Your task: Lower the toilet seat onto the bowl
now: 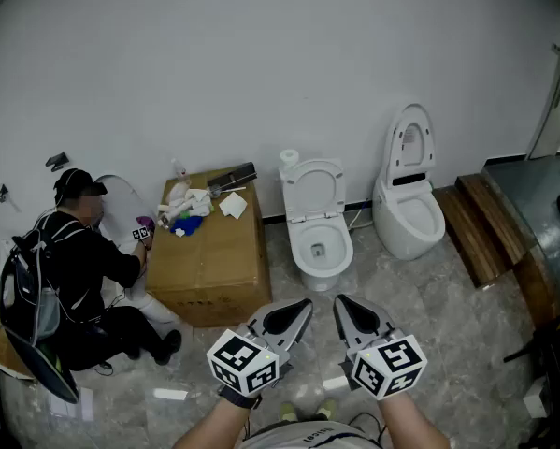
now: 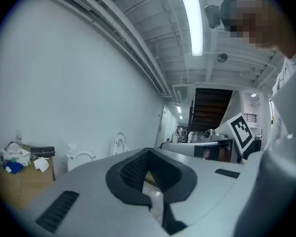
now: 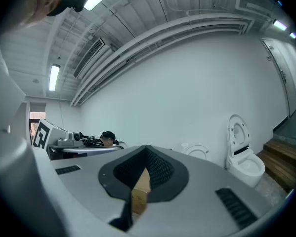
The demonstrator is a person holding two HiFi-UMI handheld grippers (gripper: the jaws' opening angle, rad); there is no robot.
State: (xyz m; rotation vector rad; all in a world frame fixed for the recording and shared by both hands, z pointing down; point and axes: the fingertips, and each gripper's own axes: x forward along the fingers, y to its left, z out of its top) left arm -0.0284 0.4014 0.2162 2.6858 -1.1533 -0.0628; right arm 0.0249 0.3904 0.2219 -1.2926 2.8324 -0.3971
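Note:
Two white toilets stand against the far wall. The middle toilet (image 1: 319,246) has its seat (image 1: 313,187) tilted up behind the bowl. The right toilet (image 1: 409,215) has its seat and lid (image 1: 409,143) upright; the right gripper view shows that toilet (image 3: 244,157) too. My left gripper (image 1: 301,307) and right gripper (image 1: 343,304) hover side by side low in the head view, well short of both toilets. Both are shut with nothing between the jaws, as the left gripper view (image 2: 147,154) and right gripper view (image 3: 147,149) show.
A large cardboard box (image 1: 209,255) with rags and tools on top stands left of the middle toilet. A person in black (image 1: 83,279) crouches beside it. A wooden step (image 1: 485,223) and a grey platform (image 1: 537,195) lie at the right. The floor is marble tile.

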